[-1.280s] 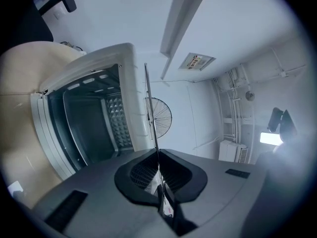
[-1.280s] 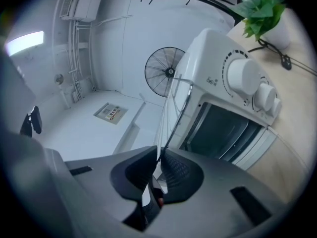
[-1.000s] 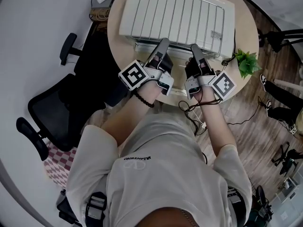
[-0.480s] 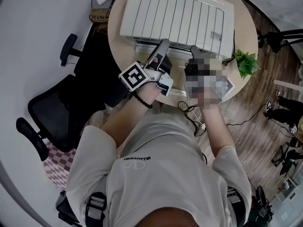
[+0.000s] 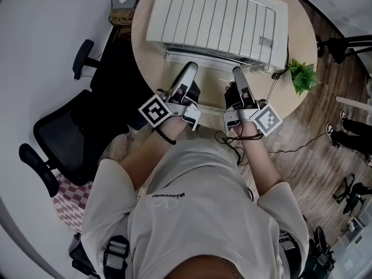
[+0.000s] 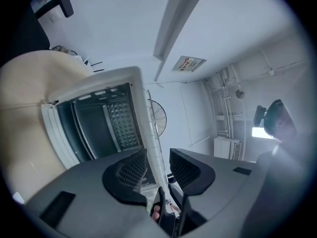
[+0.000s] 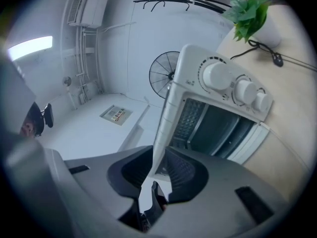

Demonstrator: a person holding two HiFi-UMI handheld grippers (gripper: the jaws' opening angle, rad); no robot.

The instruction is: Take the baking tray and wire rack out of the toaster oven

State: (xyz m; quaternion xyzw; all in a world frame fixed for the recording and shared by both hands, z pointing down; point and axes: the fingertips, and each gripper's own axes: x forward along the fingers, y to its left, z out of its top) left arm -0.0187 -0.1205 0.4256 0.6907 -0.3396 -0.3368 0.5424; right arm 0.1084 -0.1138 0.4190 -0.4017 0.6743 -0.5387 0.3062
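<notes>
The white toaster oven (image 5: 218,22) stands on the round table (image 5: 145,51) with its door (image 5: 215,61) down at the front. Its dark inside (image 6: 99,118) shows an embossed wall and thin rails; tray and rack are hard to tell apart there. My left gripper (image 5: 189,68) hovers just short of the door's left part. Its jaws (image 6: 157,165) have just been opening and hold nothing. My right gripper (image 5: 237,72) hangs before the door's right part. Its jaws (image 7: 157,170) have also just been opening, narrower, with nothing between them. The oven (image 7: 223,103) fills the right gripper view.
A small potted plant (image 5: 302,77) sits at the table's right edge, with a cable running to the oven. Three knobs (image 7: 237,88) line the oven's control side. A black office chair (image 5: 64,138) stands to the left. A cord (image 5: 232,135) lies near the table's front edge.
Both grippers have drawn back from the oven's front toward the person. Their jaws have opened and let go of the door's edge.
</notes>
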